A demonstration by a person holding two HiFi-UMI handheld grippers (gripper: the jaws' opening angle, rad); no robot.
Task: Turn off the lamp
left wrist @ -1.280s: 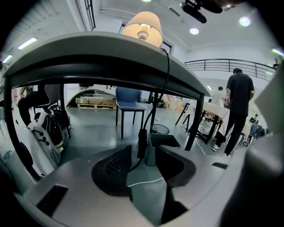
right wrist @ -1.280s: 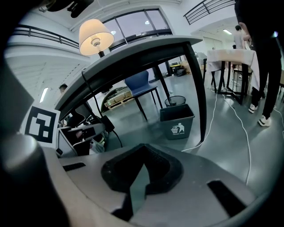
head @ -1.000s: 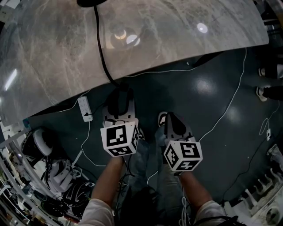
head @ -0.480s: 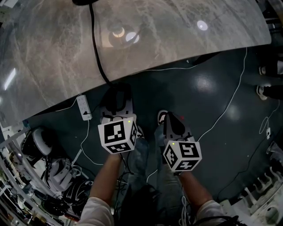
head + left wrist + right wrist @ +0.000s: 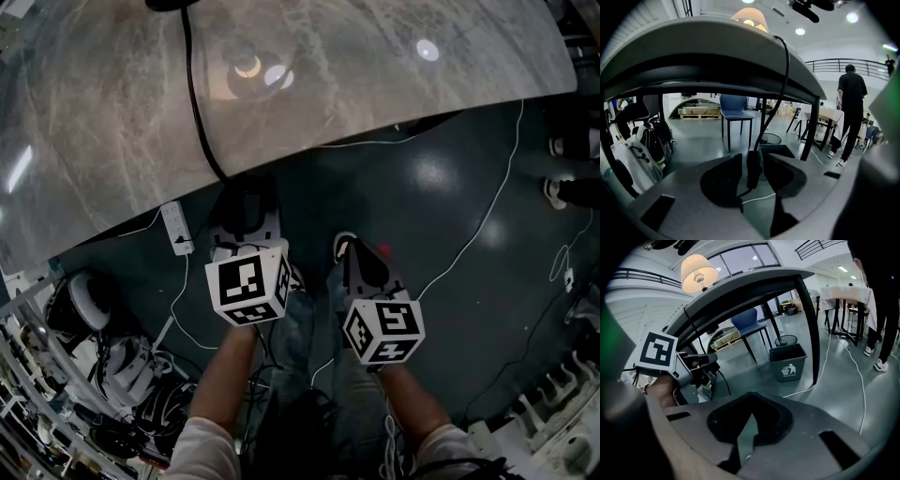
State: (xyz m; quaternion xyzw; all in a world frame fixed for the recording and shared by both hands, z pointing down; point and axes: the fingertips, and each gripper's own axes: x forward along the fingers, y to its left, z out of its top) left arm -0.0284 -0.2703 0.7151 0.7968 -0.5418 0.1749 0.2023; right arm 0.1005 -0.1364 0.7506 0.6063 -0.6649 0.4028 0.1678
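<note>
The lamp is lit: its shade (image 5: 699, 273) glows above the table (image 5: 394, 84) and shows over the table edge in the left gripper view as shade (image 5: 750, 18). A black cord (image 5: 202, 122) runs over the table's near edge and hangs down. Its inline switch (image 5: 752, 168) sits between the jaws of my left gripper (image 5: 752, 172), which is shut on it just below the table edge. In the head view the left gripper (image 5: 246, 202) is under the edge. My right gripper (image 5: 361, 258) hangs beside it, shut and empty, also seen as right gripper (image 5: 750, 397).
A white power strip (image 5: 178, 230) and thin white cables (image 5: 487, 216) lie on the dark floor. Bags and gear (image 5: 112, 366) pile up at the left. A grey bin (image 5: 787, 363) and a blue chair (image 5: 735, 105) stand beyond the table. A person (image 5: 851, 108) stands at the right.
My left gripper has edged up and slightly left toward the table edge with the cord. The right gripper has barely moved.
</note>
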